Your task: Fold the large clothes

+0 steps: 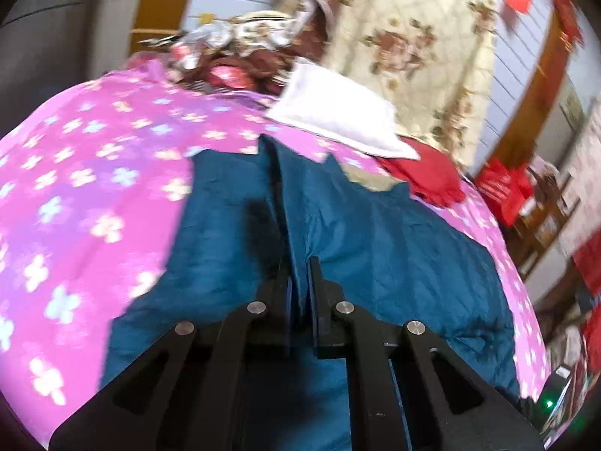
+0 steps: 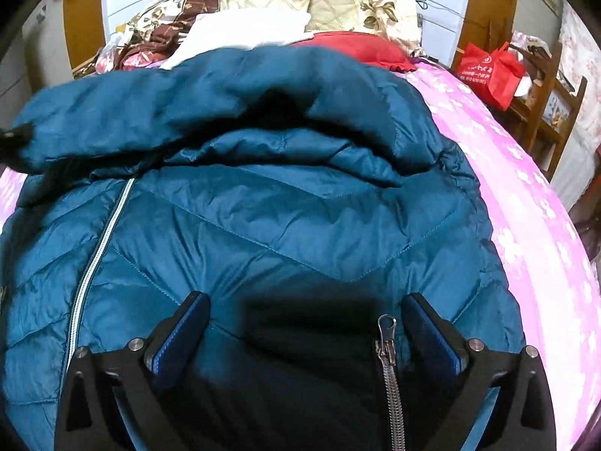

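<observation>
Your left gripper clenched on fold of teal puffer jacket, which is spread over pink floral bedsheet. Your right gripper released, above jacket's zipper pull. Red bag print unreadable.

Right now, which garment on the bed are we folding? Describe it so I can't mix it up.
Start from the bed with the pink flowered sheet. Spread across its middle lies the jacket, a puffy teal quilted one with a pale zip down its front; the left gripper is shut on a fold of it. The white cloth and red cloth behind it are flat and unquilted.
</observation>
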A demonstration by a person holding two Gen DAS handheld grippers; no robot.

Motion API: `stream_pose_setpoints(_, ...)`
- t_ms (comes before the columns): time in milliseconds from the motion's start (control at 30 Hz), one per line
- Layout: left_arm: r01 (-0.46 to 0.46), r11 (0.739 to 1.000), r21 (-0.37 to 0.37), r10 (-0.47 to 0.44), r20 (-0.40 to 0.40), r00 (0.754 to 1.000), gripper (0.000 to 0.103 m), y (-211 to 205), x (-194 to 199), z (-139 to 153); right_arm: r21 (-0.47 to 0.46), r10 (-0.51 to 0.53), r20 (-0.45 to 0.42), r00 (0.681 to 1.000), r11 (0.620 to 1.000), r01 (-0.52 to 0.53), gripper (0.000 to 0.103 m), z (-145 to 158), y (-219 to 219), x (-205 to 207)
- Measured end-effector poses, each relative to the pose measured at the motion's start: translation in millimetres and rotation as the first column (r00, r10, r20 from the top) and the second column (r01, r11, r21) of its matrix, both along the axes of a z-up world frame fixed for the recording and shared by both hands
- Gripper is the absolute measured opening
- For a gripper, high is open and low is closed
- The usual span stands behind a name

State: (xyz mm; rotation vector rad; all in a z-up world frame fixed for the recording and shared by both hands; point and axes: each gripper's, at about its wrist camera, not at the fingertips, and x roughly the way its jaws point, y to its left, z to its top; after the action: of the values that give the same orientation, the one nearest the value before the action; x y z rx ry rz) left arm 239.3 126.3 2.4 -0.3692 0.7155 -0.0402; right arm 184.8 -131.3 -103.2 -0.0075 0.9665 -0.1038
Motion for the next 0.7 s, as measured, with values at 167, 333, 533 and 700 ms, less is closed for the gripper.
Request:
stream_pose_setpoints(167,-0.097,0.992,0.086,0.108,-0.147,0.983,0.005,10.6,10.0,-37.5,0.041,-0.002,-0.012,1.000,0.999,0.003,0.103,-3.0,-6.7,0.4)
stream_pose_setpoints(333,-0.153,0.986,0.073,0.161,-0.123,0.979,0.005,19.3,1.3,-34.6,0.102,0.004,-0.035,0.999,0.995,0.000,0.103,-5.3,-15.0,1.3)
stream_pose_setpoints(533,-0.047,0.995,0.091,0.042,0.054,0.998,0.006,-3.5,-5.4,-5.3,0.086,0.008,-0.025,1.000,0.996,-0.006,0.103,-5.3,-11.6,-0.7)
stream_pose_setpoints(700,0.067,0.987,0.149,-0.043,-0.160,0.986,0.006,-30.4,29.9,-55.8,0.087,0.008,-0.024,1.000,0.996,-0.006,0.103,-5.0,-10.9,-0.4)
